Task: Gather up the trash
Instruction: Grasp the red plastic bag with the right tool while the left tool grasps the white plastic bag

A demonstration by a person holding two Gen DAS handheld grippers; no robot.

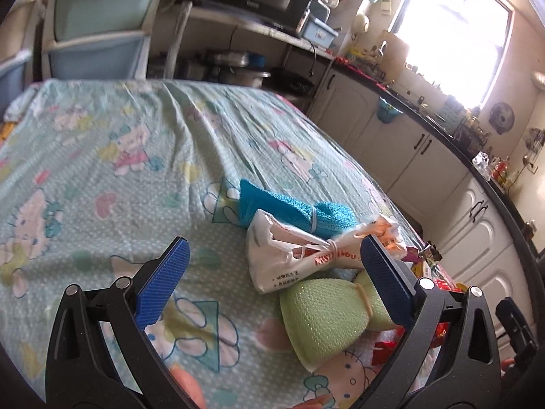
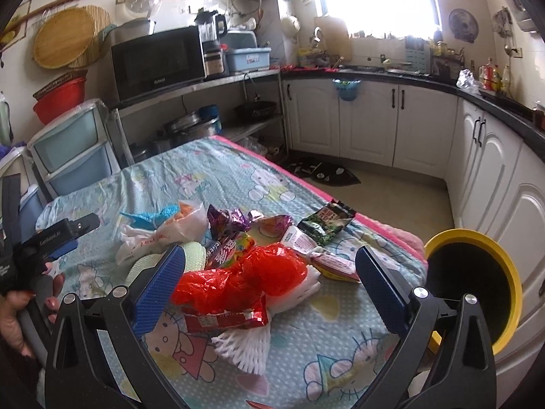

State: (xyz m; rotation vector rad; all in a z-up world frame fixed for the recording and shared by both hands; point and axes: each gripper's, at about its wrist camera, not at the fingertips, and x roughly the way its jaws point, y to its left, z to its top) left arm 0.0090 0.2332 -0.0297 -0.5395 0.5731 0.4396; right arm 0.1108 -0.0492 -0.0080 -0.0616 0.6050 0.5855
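The collecting looks to be at its start: a heap of trash lies on the cloth-covered surface (image 2: 218, 173) and nothing is in hand. The right gripper (image 2: 270, 284) hangs over the heap with its fingers spread wide and empty, a red bag (image 2: 238, 279) and white foam net (image 2: 252, 351) lying between them. The left gripper (image 1: 274, 281), equally wide and empty, faces a tied white bag (image 1: 289, 255), a blue roll (image 1: 293, 209) and a green roll (image 1: 323, 317); its right finger sits just beside the white bag's knot. The yellow-rimmed bin (image 2: 511, 283) stands off the surface's right edge, near the right gripper. The next move probably calls for lowering the right fingers around the red bag, closing on its bulk rather than the slack film, then swinging right to the bin. Readable writing is scarce: "Galanz" on the microwave (image 2: 156, 63), Chinese characters on a wrapper (image 2: 223, 250) and on the white bag, too small to read surely.
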